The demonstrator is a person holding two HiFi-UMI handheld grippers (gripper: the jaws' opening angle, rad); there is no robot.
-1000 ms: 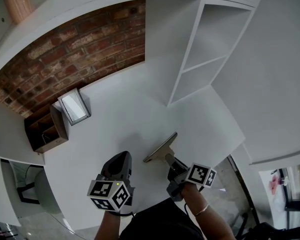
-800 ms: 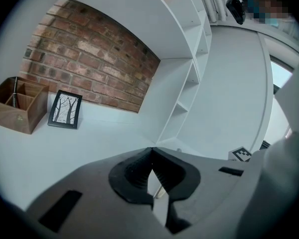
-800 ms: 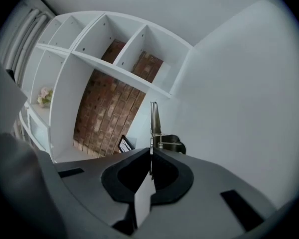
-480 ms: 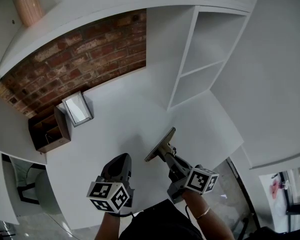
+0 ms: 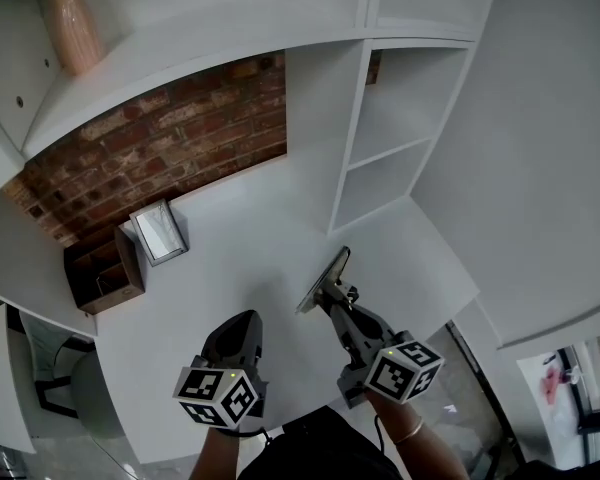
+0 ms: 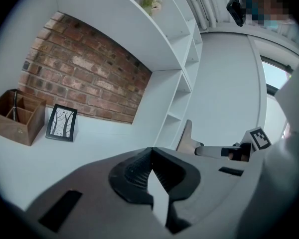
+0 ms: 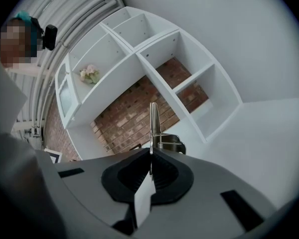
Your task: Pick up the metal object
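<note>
Your right tongs point(image 5: 332, 296) are pressed together on the metal object point(image 5: 323, 279), pinching its thin lower edge between the ribbed pads point(image 7: 162, 172). In the right gripper view the metal object point(image 7: 153, 123) rises straight up from the closed tips, seen edge-on, with a small coiled spring just beside its base. From the head view it shows as a flat, slanted blade reaching forward and to the left of the right tongs, over the white tabletop point(image 5: 250, 228). Whether it is clear of the surface cannot be told.

Your left tongs point(image 5: 242, 318) sit just to the left of the right pair, a little apart from it. In the left gripper view they are pressed together point(image 6: 149, 151) with nothing between them, and the metal object point(image 6: 188, 137) stands off to their right.

Ahead and to the left of both tongs, a small frame point(image 5: 158, 232) leans at the back of the tabletop, with an open wooden box point(image 5: 100, 268) just beside it on its far left. A brick wall point(image 5: 160, 148) runs behind them. White shelves point(image 5: 400, 118) stand ahead and to the right of the tongs, and a pink vase point(image 5: 72, 30) sits on the ledge above the brick wall.
</note>
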